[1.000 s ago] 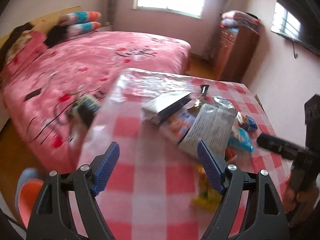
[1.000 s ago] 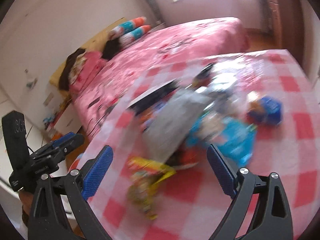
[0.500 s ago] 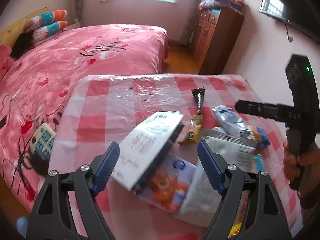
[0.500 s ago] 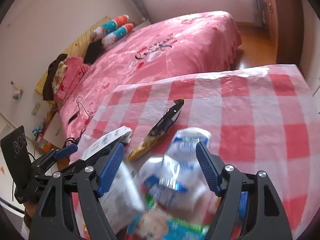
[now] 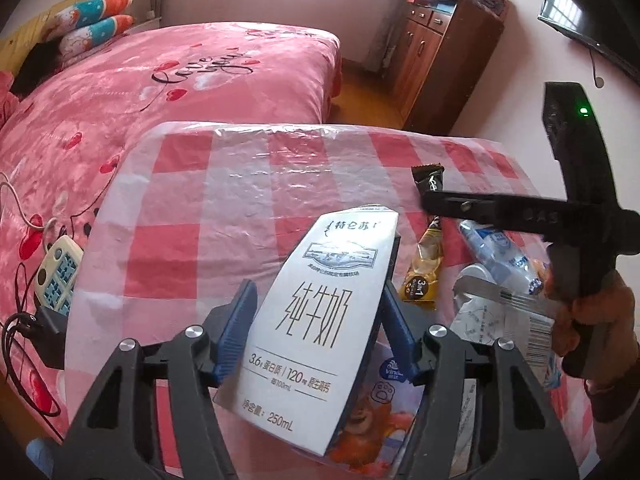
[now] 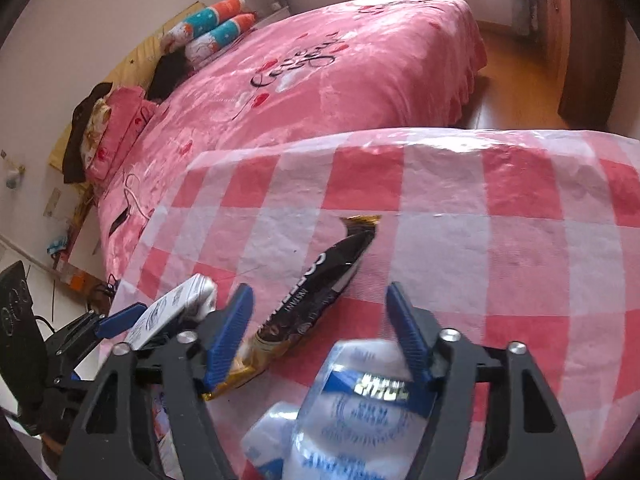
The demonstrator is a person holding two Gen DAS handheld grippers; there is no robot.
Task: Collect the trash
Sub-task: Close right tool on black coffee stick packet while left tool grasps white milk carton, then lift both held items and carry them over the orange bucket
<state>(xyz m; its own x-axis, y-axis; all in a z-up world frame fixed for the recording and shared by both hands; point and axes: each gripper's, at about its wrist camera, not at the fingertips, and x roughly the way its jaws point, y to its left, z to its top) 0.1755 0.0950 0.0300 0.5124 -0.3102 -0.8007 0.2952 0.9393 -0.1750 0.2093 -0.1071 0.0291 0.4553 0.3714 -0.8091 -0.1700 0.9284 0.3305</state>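
Note:
A white 250 mL milk carton (image 5: 320, 312) stands tilted between the blue pads of my left gripper (image 5: 318, 286). The jaws are closing and both pads touch its sides. My right gripper (image 6: 320, 288) is also closing, over a blue-and-white plastic pouch (image 6: 360, 400). Its right pad is at the pouch and its left pad is clear of it. A black-and-gold coffee sachet (image 6: 308, 304) lies flat, reaching in between the right jaws. The left wrist view shows this sachet (image 5: 426, 276) beside the carton. A hand holds the right gripper's black body (image 5: 576, 216) above the pouch (image 5: 496, 252).
The trash lies on a table with a red-and-white checked plastic cloth (image 5: 200, 220). A bear-print tissue pack (image 5: 372, 420) and a silver-white wrapper (image 5: 492, 312) lie under and beside the carton. A pink bed (image 5: 160, 80) is behind, a power strip (image 5: 56, 276) at its edge, and a wooden cabinet (image 5: 440, 52).
Both grippers have come forward and down onto the pile. The left jaws have narrowed onto the milk carton. The right jaws have narrowed over the pouch and sachet.

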